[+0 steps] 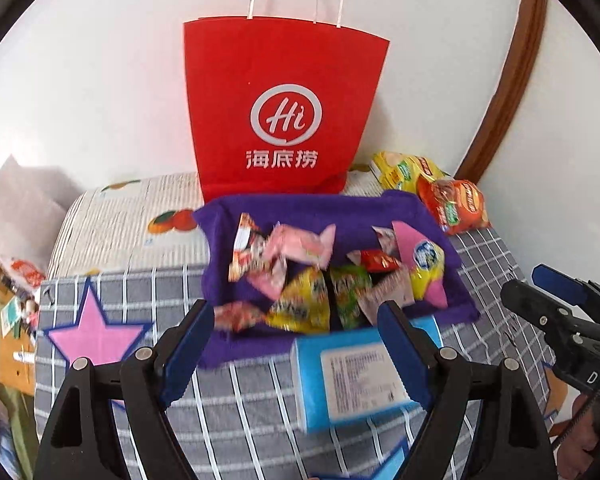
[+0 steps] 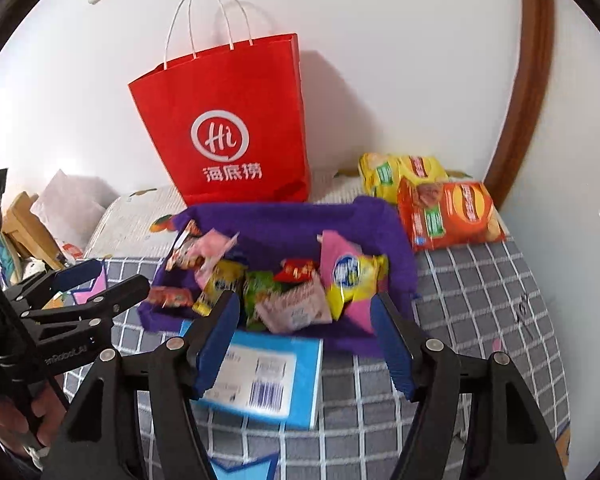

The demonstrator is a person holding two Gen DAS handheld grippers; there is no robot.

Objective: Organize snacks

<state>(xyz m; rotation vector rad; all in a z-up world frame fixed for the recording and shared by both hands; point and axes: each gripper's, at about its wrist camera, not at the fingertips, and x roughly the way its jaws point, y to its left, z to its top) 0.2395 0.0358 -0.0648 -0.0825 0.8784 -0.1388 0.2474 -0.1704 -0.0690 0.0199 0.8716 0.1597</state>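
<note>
A purple cloth tray (image 1: 300,208) (image 2: 284,220) on the bed holds several small snack packets (image 1: 300,304) (image 2: 288,304). A red paper bag (image 1: 284,112) (image 2: 228,128) stands upright behind it against the wall. A blue box (image 1: 352,376) (image 2: 268,376) lies flat in front of the tray. Two chip bags, yellow (image 1: 404,168) (image 2: 400,172) and orange (image 1: 452,204) (image 2: 448,216), lie to the tray's right. My left gripper (image 1: 296,320) is open and empty over the tray's near edge. My right gripper (image 2: 306,316) is open and empty, above the box and tray front.
The bed has a grey checked cover (image 1: 236,400) (image 2: 480,312) with a pink star (image 1: 96,332). The white wall is close behind and a brown wooden frame (image 1: 516,72) (image 2: 532,80) curves at the right. Clutter lies beyond the bed's left edge (image 1: 16,280).
</note>
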